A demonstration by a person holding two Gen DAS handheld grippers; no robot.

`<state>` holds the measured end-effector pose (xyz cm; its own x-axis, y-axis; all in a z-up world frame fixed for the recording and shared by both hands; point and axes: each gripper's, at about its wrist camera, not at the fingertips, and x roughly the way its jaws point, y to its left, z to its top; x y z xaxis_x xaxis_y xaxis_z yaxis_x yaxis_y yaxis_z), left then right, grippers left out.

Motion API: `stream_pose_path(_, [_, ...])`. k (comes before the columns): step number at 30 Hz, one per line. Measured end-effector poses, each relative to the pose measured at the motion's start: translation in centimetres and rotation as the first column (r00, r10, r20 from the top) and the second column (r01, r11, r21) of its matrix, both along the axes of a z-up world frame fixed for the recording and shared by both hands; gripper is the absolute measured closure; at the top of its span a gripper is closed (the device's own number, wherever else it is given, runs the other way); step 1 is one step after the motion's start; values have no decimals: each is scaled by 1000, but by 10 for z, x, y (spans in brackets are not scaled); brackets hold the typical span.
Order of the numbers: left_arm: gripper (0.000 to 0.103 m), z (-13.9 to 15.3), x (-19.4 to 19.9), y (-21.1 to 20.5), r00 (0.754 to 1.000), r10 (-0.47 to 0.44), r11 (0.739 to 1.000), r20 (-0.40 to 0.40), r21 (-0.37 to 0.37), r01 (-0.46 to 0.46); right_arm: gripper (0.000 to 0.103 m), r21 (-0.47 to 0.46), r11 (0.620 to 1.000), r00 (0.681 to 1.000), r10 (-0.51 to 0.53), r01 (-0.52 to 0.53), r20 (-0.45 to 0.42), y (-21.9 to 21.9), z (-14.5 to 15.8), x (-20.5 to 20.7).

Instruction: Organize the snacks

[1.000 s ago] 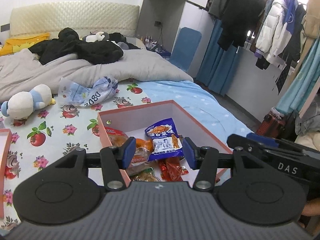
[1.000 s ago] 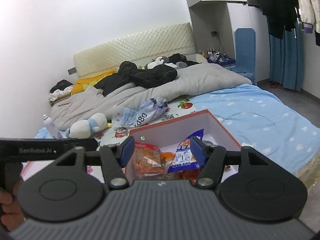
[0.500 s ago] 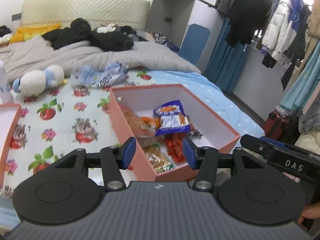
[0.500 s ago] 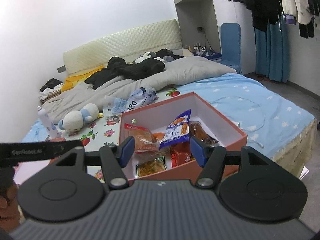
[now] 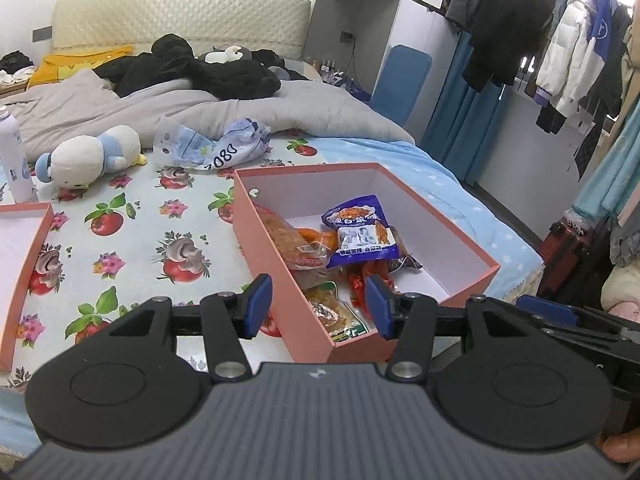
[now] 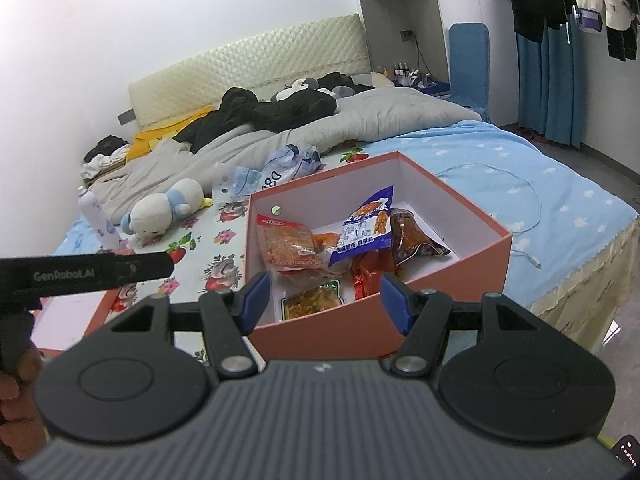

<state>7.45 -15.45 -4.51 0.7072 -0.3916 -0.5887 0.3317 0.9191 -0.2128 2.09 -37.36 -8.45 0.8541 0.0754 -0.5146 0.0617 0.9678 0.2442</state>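
A salmon-pink box (image 5: 476, 258) (image 6: 460, 268) sits on the bed and holds several snack packets. A blue packet (image 5: 360, 230) (image 6: 370, 226) lies on top, with an orange packet (image 5: 296, 244) (image 6: 286, 244) at its left, a dark brown one (image 6: 414, 236) at its right and a green-edged one (image 5: 338, 314) (image 6: 314, 300) at the near end. My left gripper (image 5: 318, 306) is open and empty, held above the box's near corner. My right gripper (image 6: 326, 300) is open and empty, above the box's near wall.
The box lid (image 5: 20, 256) (image 6: 72, 316) lies to the left on the fruit-print sheet. A plush toy (image 5: 88, 156) (image 6: 164, 210), a crumpled plastic bag (image 5: 216, 146) (image 6: 280, 168) and a white bottle (image 5: 14, 156) (image 6: 98, 216) lie beyond. A white cable (image 6: 520, 216) lies right of the box.
Both grippers have pulled back and up from the box, so the whole box now shows. Both stayed open and empty.
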Motion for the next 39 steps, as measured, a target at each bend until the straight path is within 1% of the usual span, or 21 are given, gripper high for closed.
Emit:
stream_pose_path(18, [46,1,0,1,1000,4,1000,4,2,-4,40,-11,1000,1000,3,-3,-8,-1,-4,0])
stream_pose_path(35, [44,3,1,6,1000,20,1000,15,6,-20,39,-25,1000,1000,8,-8,2,1,0,2])
stream_pose_path(37, [40,4,1,6,1000,29,1000,13,7,-29,40,-31,1000,1000,5,-4,1,1,0,2])
stream_pose_path(39, [20,4,2,7,999,40,999,14,11,-40,40,-37,999,1000,2,-2,0,2,-1,2])
